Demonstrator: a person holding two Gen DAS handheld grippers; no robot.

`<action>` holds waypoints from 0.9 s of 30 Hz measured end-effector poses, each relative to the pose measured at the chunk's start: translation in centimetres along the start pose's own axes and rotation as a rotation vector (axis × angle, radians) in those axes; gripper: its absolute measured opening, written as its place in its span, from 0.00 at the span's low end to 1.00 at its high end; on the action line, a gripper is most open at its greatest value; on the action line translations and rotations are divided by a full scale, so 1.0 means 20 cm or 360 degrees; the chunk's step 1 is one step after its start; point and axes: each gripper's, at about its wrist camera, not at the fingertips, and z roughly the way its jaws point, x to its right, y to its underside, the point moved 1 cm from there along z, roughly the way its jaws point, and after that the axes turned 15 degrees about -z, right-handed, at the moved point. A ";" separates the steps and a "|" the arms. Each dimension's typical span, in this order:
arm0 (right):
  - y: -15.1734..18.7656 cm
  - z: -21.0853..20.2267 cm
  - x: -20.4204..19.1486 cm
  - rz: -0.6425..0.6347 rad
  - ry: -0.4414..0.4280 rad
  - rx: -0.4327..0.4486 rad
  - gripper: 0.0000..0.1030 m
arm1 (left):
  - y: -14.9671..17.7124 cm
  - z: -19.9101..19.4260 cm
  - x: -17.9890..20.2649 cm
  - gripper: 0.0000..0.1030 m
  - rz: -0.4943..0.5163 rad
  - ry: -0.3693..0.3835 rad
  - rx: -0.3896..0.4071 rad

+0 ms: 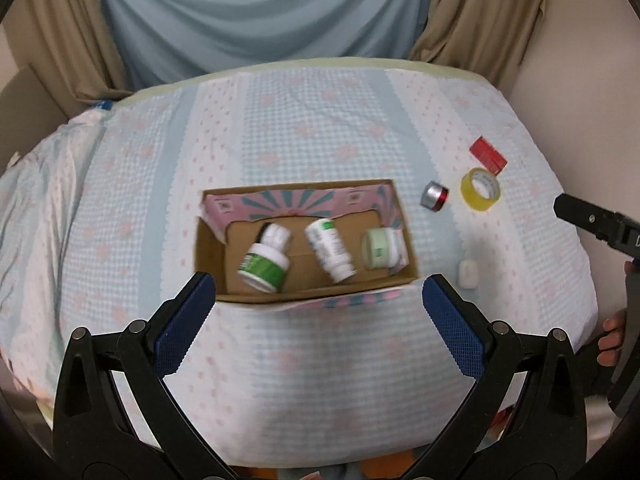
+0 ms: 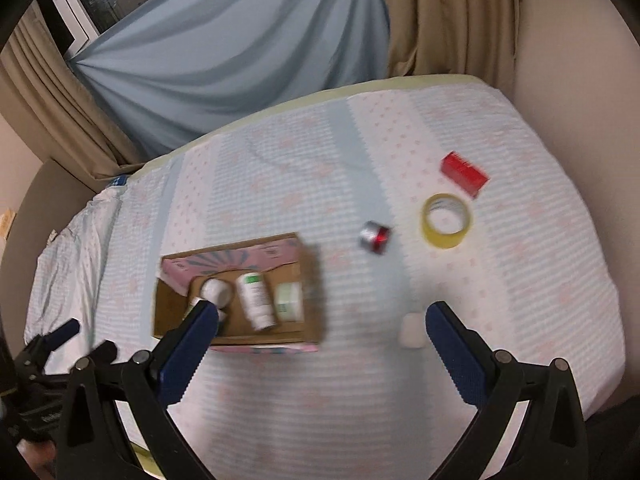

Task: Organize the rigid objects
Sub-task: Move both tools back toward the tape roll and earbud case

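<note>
An open cardboard box [image 1: 208, 256] [image 2: 310, 280] lies on the bed. Inside it lie a green-labelled bottle [image 1: 264, 266], a white bottle [image 1: 330, 250] [image 2: 256, 300] and a pale green jar [image 1: 378, 248] [image 2: 289, 302]. To its right on the blanket lie a silver-and-red cylinder [image 1: 435, 196] [image 2: 375, 237], a yellow tape roll [image 1: 480, 189] [image 2: 447, 220], a red box [image 1: 488, 154] [image 2: 464, 174] and a small white object [image 1: 468, 274] [image 2: 412, 331]. My left gripper [image 1: 316, 304] hangs open just before the box. My right gripper [image 2: 320, 328] is open above the blanket, its right fingertip beside the white object.
The bed's blue-and-white dotted blanket [image 1: 312, 128] [image 2: 320, 400] has bare stretches around the box. Blue and beige curtains [image 1: 260, 12] hang behind, and a wall [image 2: 568, 60] borders the right side. The right gripper's body [image 1: 600, 220] and a person's fingers [image 1: 612, 340] appear at the left view's right edge.
</note>
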 end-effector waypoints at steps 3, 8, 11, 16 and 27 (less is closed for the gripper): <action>0.03 -0.02 0.18 -0.0071 -0.0014 0.0000 1.00 | 0.08 -0.01 0.19 1.00 -0.0047 -0.0041 0.0028; 0.05 0.01 0.50 -0.0300 -0.0001 -0.0086 1.00 | 0.21 0.02 0.52 1.00 -0.0130 -0.0144 0.0104; 0.06 0.06 0.67 -0.0380 0.0000 -0.0122 1.00 | 0.27 0.09 0.70 1.00 -0.0159 -0.0131 0.0087; 0.06 0.19 0.88 -0.0485 -0.0004 -0.0092 1.00 | 0.38 0.28 0.94 1.00 -0.0120 -0.0097 0.0076; 0.14 0.77 1.10 -0.0661 -0.0112 0.0041 1.00 | 0.71 1.07 1.22 1.00 0.0033 -0.0019 -0.0053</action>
